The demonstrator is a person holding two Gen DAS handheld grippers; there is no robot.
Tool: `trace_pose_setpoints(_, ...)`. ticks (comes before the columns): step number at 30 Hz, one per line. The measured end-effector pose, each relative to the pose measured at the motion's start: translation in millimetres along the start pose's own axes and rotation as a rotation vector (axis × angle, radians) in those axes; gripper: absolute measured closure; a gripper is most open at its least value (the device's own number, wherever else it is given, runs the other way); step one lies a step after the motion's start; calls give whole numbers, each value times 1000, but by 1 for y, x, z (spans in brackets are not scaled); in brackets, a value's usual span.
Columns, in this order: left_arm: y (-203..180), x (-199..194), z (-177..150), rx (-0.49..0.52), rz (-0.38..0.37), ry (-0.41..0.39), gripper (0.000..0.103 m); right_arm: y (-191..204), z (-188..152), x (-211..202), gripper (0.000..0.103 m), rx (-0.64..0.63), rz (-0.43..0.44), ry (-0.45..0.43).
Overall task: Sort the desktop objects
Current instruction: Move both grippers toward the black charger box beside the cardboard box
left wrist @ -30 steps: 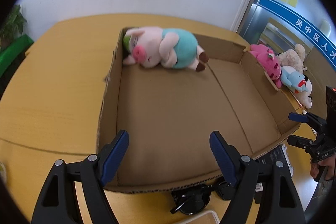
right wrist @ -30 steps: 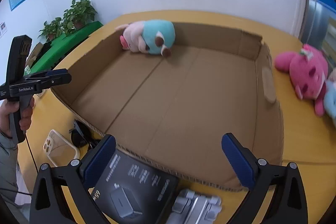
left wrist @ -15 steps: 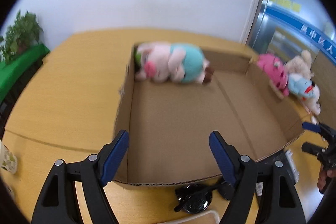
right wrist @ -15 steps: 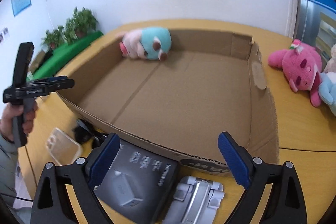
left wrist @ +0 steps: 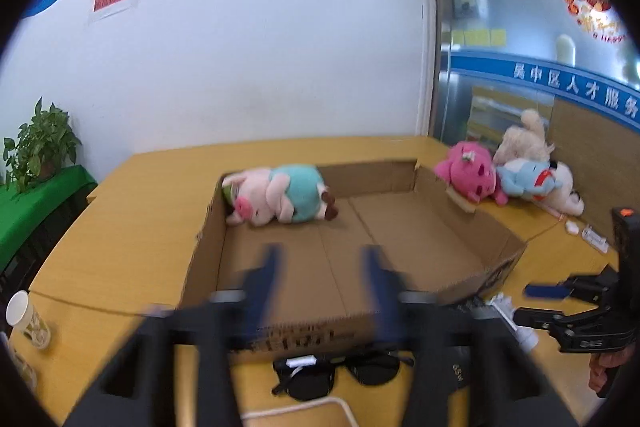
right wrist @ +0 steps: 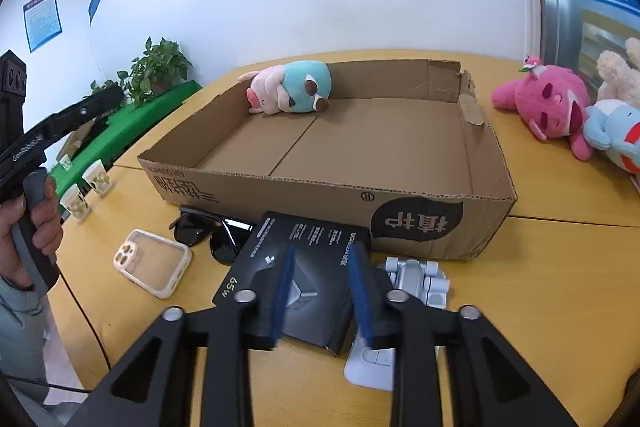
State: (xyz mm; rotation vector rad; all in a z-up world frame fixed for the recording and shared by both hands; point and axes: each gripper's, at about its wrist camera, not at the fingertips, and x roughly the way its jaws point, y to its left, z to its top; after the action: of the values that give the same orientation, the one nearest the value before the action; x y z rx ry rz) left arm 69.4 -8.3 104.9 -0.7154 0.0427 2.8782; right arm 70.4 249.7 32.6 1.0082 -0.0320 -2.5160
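A shallow cardboard box (left wrist: 480, 239) (right wrist: 486, 163) sits on the yellow table with a pink pig plush (left wrist: 280, 195) (right wrist: 290, 89) in its far corner. My left gripper (left wrist: 322, 283) is blurred, its jaws partly apart and empty above the box's near edge. My right gripper (right wrist: 320, 291) hovers above a black charger box (right wrist: 308, 267), jaws partly apart with nothing held. Black sunglasses (left wrist: 340, 373) (right wrist: 204, 233), a clear phone case (right wrist: 152, 263) and a white folding stand (right wrist: 416, 277) lie in front of the box.
A pink plush (left wrist: 470, 175) (right wrist: 548, 107), a blue plush (left wrist: 528, 179) (right wrist: 614, 131) and a beige plush (left wrist: 524, 139) lie right of the box. Paper cups (left wrist: 26, 319) (right wrist: 86, 189) stand at the left. A potted plant (right wrist: 158, 69) is beyond the table.
Both grippers have pulled back from the box and risen, and their jaws have narrowed from wide open. The right gripper now hangs over the black charger box.
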Motion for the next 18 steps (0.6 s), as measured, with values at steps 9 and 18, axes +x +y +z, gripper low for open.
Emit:
trace_pose_setpoints(9,-1,-15,-18,-74,-71,-16,24,16,-17,-14,5,-35,8,-50)
trace_pose_setpoints(18,-21,11,-36,-97,-208,103,24,31,-34,21,4,-152,55,63)
